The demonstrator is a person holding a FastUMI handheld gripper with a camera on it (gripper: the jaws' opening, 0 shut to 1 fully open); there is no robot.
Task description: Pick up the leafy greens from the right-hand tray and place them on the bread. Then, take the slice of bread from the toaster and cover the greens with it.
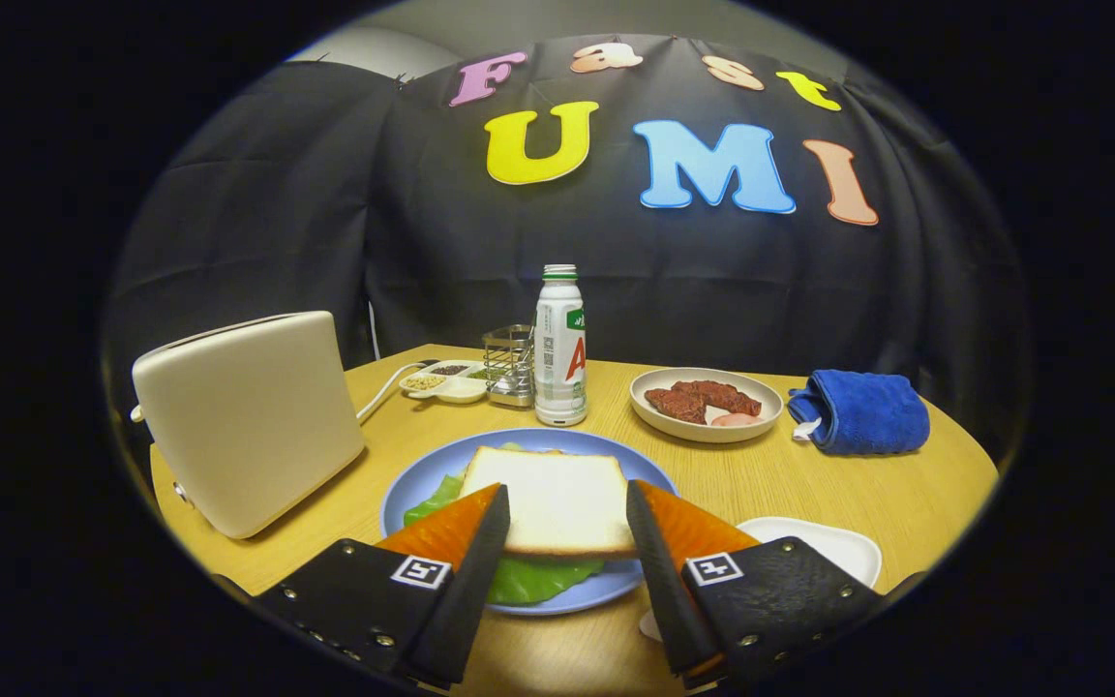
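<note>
Slice of bread [557,499] lying flat on leafy greens [530,578] on a blue plate [403,499], one corner turned slightly toward the toaster [248,418]; nearly square, so no clear long axis. Greens protrude at the near and toaster-side edges. Round wooden surface [809,484] inside a booth with black cloth walls, carrying a bottle [559,348], a wire rack [509,364], a small divided dish [443,379], a bowl of meat [706,403], a blue cloth [862,411] and a white tray [833,545]. Gripper [567,518] jaws apart, holding nothing; the sandwich sits between and just ahead of the tips.
</note>
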